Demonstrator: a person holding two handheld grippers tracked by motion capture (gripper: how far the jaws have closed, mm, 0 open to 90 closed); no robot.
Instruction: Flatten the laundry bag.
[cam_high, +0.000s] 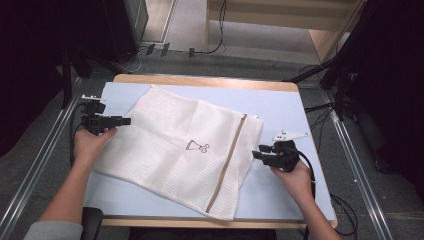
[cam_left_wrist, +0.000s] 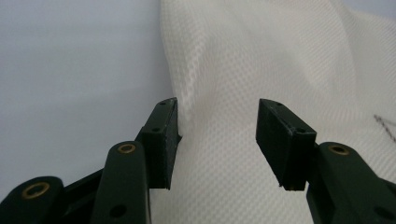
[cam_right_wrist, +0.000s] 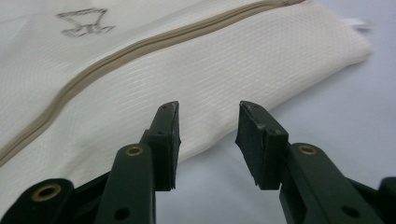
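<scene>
Your mesh bag (cam_high: 180, 150) lies flat, spread on the table (cam_high: 285, 107). Left gripper (cam_high: 120, 121) and right gripper (cam_high: 260, 154) both gape, holding nothing. Spreading looks done; you've little left.

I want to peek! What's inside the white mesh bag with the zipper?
The mesh laundry bag lies flat on the pale blue table mat, its tan zipper closed. No bulge shows, but the weave hides whatever might be inside.

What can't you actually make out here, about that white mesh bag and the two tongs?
- Small black drawing on the mesh bag: too small in the high view, blurred in the right gripper view.
- What is inside the bag: hidden by the mesh.
- Zip puller: too small to find.
- Bag's underside: hidden against the table.
</scene>
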